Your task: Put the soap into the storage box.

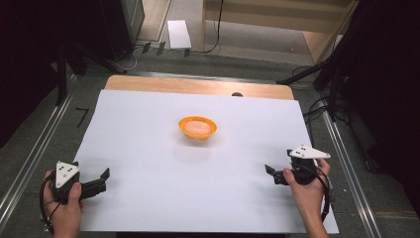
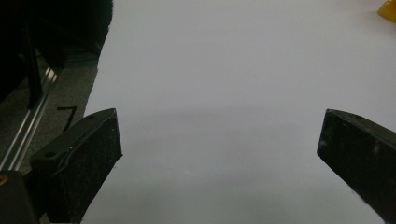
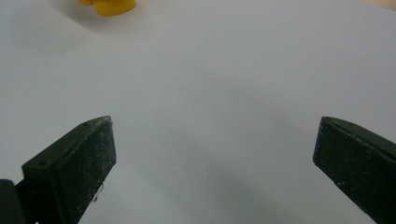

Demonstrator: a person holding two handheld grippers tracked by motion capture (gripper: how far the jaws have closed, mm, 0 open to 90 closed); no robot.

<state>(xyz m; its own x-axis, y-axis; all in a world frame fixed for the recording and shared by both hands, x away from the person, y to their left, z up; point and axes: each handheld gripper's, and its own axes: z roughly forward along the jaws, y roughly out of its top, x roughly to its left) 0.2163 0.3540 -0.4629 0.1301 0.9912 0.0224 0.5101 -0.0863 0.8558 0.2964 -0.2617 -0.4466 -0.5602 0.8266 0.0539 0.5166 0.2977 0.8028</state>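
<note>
While the person stands at the near edge, an orange bowl (image 1: 197,127) sits alone near the middle of the white sheet (image 1: 148,148) that covers most of the tabletop (image 1: 198,85), with something pale inside it that I cannot make out. It is well apart from both tools, farther up the sheet than either and roughly between them. The left gripper (image 1: 101,179) is held low at the near left corner of the sheet, its jaws angled inward and up towards the centre. In the left gripper view the two black jaws stand wide apart with nothing between them but bare white sheet, and a sliver of the bowl (image 2: 387,10) peeks in at the top right corner, far ahead. The right gripper (image 1: 272,174) is near the right edge of the sheet, pointing left across it. In the right gripper view its jaws are likewise spread wide and hold nothing, with plain sheet beneath them and the bowl's yellow-orange base (image 3: 109,6) at the top left, well beyond the jaw tips. Neither pair of jaws touches the bowl. Each hand is wrapped round its gripper's handle, and a dark cable loops by each wrist.
</note>
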